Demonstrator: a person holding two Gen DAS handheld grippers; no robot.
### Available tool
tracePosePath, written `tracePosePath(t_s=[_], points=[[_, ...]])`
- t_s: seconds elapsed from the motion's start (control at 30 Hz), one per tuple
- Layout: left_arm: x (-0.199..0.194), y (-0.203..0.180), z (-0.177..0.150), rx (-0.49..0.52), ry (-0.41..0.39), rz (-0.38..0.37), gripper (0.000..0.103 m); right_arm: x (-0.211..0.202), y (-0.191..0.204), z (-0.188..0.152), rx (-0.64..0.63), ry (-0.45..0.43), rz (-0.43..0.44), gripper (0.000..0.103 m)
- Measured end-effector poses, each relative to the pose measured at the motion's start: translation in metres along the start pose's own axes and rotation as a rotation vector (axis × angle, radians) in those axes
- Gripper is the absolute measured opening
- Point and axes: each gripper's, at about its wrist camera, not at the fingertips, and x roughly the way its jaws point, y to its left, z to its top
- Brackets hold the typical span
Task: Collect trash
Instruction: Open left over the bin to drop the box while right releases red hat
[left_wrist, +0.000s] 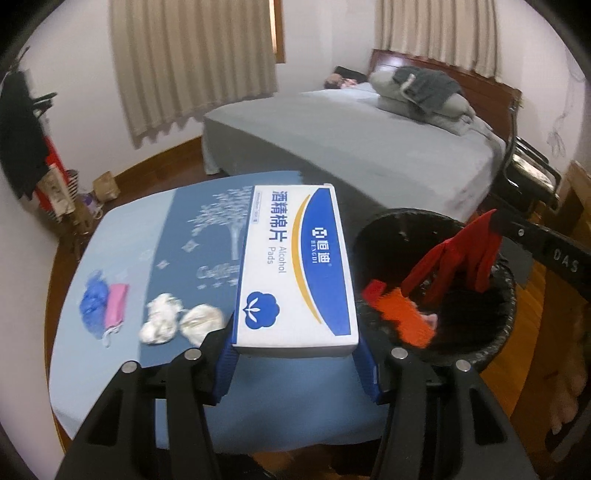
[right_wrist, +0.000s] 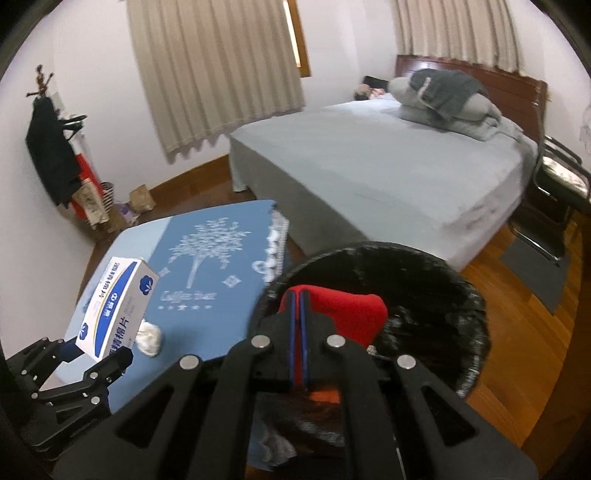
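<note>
Both grippers, left gripper (left_wrist: 295, 363) and right gripper (right_wrist: 300, 339), comprise black linkage arms, round silver pivot pins and blue finger pads.

Glossy cardboard box (left_wrist: 295, 266), crumpled paper wads (left_wrist: 160, 323), matt cloth tablecloth (left_wrist: 125, 236), black plastic bin liner (left_wrist: 506, 317), polished wood floor (right_wrist: 517, 369).

Grey bed (left_wrist: 351, 147), beige curtains (left_wrist: 192, 59), coat rack (right_wrist: 51, 155)
</note>
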Motion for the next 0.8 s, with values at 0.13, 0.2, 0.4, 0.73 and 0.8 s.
tracePosePath(t_s=[0.13,0.2,0.4,0.73,0.8], points=[[0.014,-0.022,0.006,0.028,0.015,-0.027,0.054,0.007,-0.025,-0.007,0.032,0.023,-0.031,0.002],[0.022,-0.035,0.009,0.042,0.025,-0.04,0.054,0.013,-0.038,-0.012,0.049,0.039,-0.043,0.002],[0.045,-0.067,0.018,0.085,0.045,-0.068,0.054,0.027,-0.069,-0.02,0.084,0.066,-0.074,0.002],[0.078,-0.105,0.026,0.129,0.071,-0.097,0.054,0.048,-0.1,-0.018,0.114,0.094,-0.107,0.002],[0.083,-0.108,0.026,0.13,0.076,-0.099,0.054,0.051,-0.101,-0.018,0.113,0.099,-0.111,0.002]])
